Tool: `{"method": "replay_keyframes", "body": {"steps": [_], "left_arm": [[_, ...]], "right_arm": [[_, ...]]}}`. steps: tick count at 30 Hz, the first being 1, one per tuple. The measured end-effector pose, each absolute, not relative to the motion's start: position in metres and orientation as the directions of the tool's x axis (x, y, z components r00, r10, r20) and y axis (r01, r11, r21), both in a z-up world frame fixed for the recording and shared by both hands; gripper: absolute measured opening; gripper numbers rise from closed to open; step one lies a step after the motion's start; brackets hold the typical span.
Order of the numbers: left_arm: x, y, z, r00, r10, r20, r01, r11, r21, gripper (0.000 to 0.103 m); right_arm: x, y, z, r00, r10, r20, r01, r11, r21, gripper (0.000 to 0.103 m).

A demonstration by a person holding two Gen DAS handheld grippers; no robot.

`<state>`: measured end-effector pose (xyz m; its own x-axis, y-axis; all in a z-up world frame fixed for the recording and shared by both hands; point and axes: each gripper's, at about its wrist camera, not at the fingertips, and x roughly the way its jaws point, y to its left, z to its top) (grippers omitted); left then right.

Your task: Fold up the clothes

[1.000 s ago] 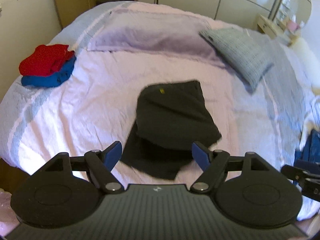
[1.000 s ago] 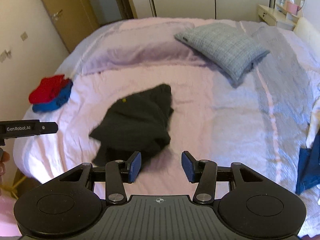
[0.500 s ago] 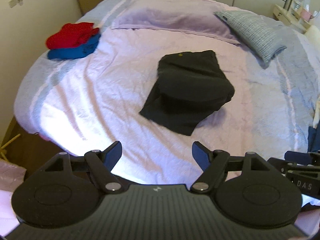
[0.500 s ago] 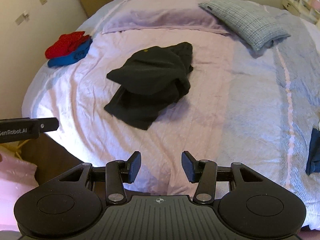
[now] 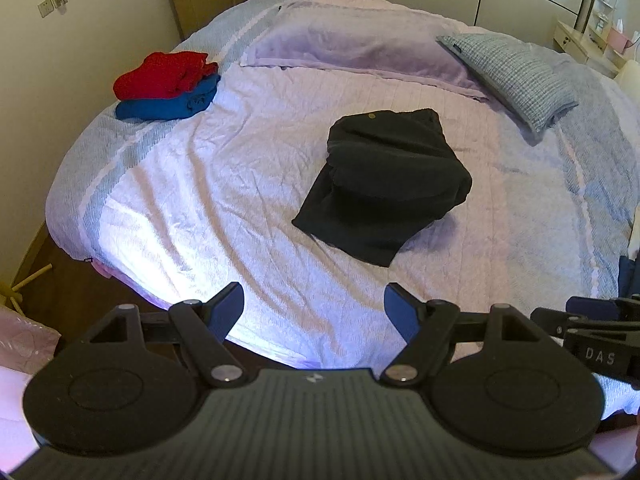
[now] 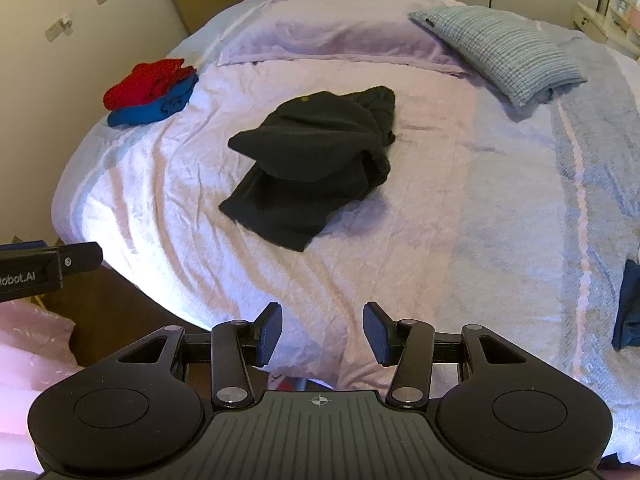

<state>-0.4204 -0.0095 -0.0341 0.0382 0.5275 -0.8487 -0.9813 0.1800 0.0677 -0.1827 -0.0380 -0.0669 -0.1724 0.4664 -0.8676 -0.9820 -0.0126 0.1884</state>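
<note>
Left wrist view: the left tool (image 5: 314,306) hangs above the near edge of a bed (image 5: 168,200), its blue-padded fingers spread wide apart and holding nothing. A black garment (image 5: 384,184), loosely folded with its lower layer sticking out toward the camera, lies near the middle of the pale lilac bedspread, well apart from the tool. At the bed's far left edge, a folded red garment (image 5: 162,74) sits on top of a folded blue garment (image 5: 168,106). A lilac pillow (image 5: 360,50) and a grey checked pillow (image 5: 510,74) lie at the head of the bed.

Right wrist view: the right tool (image 6: 322,334) is also over the near edge, fingers open a moderate way and empty. A dark blue cloth (image 6: 628,312) shows at the right edge.
</note>
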Motion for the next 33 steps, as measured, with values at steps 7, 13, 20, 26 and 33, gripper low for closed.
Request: {"method": "replay_keyframes", "body": {"steps": [7,13,20,26,33], "left_arm": [[-0.427,-0.002,-0.040,0.048,0.513,-0.857,-0.981,0.187,0.057,0.074],[-0.433,0.018,-0.048,0.063,0.491,-0.869,-0.975,0.217,0.052,0.074],[-0.440,0.060,-0.048,0.104,0.492,-0.864,-0.956,0.289,0.050,0.074],[-0.454,0.111,-0.045,0.132,0.494,-0.859,-0.936,0.348,0.056,0.074],[-0.477,0.165,-0.050,0.150,0.487,-0.860,-0.918,0.393,0.063,0.075]], "right_arm": [[-0.186,-0.033,-0.066,-0.164,0.461,-0.872,-0.983,-0.008,0.181,0.049],[-0.192,-0.021,-0.067,-0.141,0.462,-0.875,-0.985,0.021,0.170,0.049],[-0.201,0.005,-0.063,-0.107,0.469,-0.877,-0.983,0.082,0.164,0.049],[-0.218,0.040,-0.060,-0.077,0.484,-0.872,-0.975,0.145,0.167,0.049],[-0.245,0.081,-0.063,-0.047,0.482,-0.875,-0.964,0.208,0.167,0.049]]}}
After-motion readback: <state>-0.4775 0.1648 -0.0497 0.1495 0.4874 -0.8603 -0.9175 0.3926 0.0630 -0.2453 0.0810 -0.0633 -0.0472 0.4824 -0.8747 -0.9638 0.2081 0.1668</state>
